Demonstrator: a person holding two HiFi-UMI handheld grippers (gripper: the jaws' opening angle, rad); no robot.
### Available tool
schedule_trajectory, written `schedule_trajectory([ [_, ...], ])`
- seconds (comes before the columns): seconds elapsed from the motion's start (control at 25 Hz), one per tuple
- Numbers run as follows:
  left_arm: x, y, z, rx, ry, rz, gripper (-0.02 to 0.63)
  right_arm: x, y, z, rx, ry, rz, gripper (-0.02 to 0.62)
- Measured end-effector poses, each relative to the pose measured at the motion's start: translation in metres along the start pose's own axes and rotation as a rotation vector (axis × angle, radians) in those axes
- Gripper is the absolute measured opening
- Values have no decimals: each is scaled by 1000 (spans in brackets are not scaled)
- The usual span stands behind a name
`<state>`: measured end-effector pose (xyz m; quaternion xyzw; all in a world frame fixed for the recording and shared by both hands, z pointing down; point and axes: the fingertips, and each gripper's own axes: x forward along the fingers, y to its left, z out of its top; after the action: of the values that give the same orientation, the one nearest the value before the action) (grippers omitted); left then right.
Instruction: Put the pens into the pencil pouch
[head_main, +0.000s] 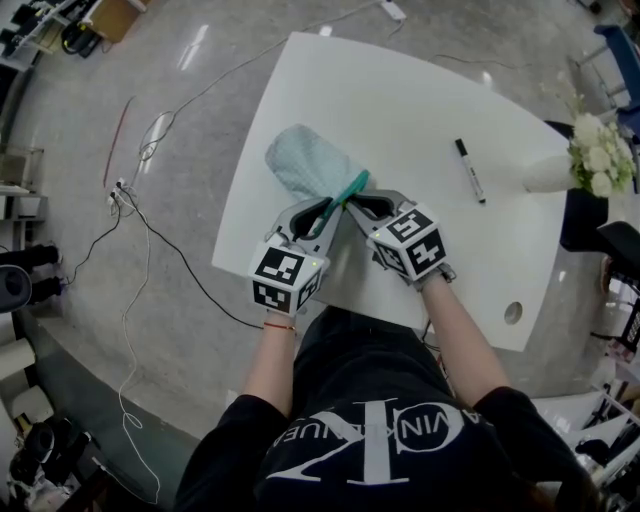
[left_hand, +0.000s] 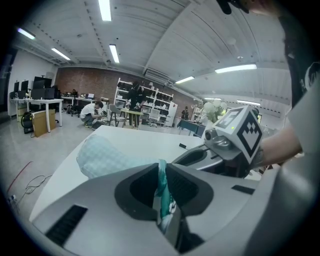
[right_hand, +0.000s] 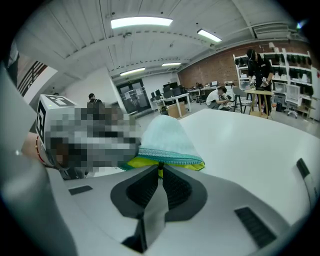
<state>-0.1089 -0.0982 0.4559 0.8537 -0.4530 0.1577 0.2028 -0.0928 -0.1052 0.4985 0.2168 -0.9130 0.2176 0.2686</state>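
White table in a busy workshop, and the left gripper is pinching the pencil pouch by its teal zip edge, jaws nearly together, while the right gripper is nipping the opposite lip, all but closed on it. The pouch is looking light, soft and floppy, so that stiffer zip band seems the sensible hold. The pen, slim and likely to roll, is lying well apart to the right, best taken mid-barrel.
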Motion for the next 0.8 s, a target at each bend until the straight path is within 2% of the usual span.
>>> schedule_trajectory([
  [0.44, -1, 12, -17, -44, 11, 21, 52, -8, -1, -7, 34, -32, -6, 58],
  [0.8, 11, 9, -29, -43, 53, -2, 52, -44, -25, -21, 53, -54, -110, 41],
])
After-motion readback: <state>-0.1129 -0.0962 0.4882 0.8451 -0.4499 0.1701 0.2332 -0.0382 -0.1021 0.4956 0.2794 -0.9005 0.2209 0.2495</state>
